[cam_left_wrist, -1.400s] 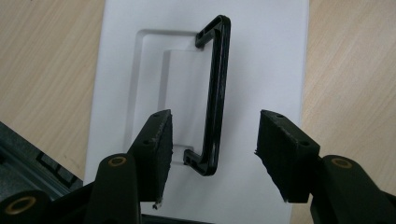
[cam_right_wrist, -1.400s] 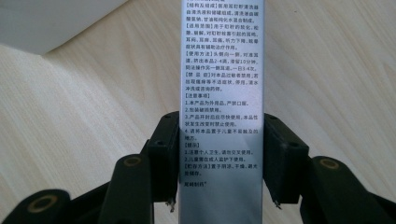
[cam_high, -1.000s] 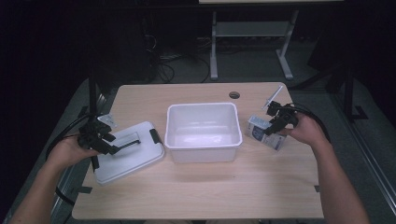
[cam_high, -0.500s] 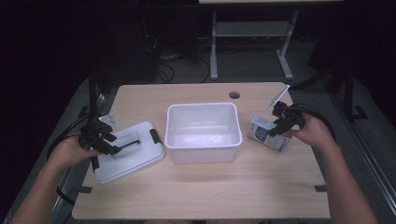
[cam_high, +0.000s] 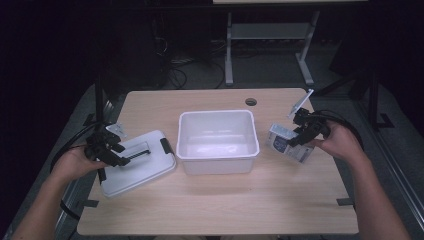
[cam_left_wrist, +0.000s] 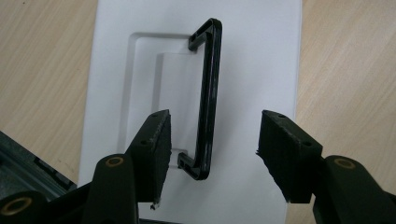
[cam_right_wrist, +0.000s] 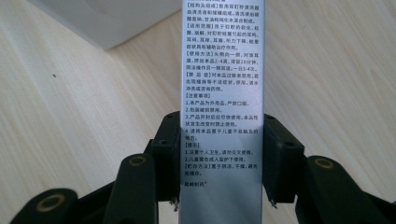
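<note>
While the small printed carton (cam_right_wrist: 222, 93) sits pinched between the pads of the right gripper (cam_high: 300, 134), the step in hand looks like carrying it to the white bin (cam_high: 218, 141). In the high view the carton (cam_high: 287, 143) is at about three o'clock of the bin, just beside its right wall, and whether it has cleared the counter (cam_high: 225, 205) I cannot tell. In the right gripper view its narrow printed face runs straight up between the jaws, which press on both its long sides, with a corner of the bin at about eleven o'clock.

The bin stands open and empty at the middle of the counter. At its nine o'clock lies the white lid (cam_high: 136, 165), flat, with its black handle (cam_left_wrist: 205, 100) uppermost. The left gripper (cam_left_wrist: 212, 149) hovers over that handle with its jaws spread, one pad either side, neither touching.

I judge the next move calls for raising the carton above the bin's rim, swinging it toward nine o'clock and lowering it inside before letting go; the lid would follow.
</note>
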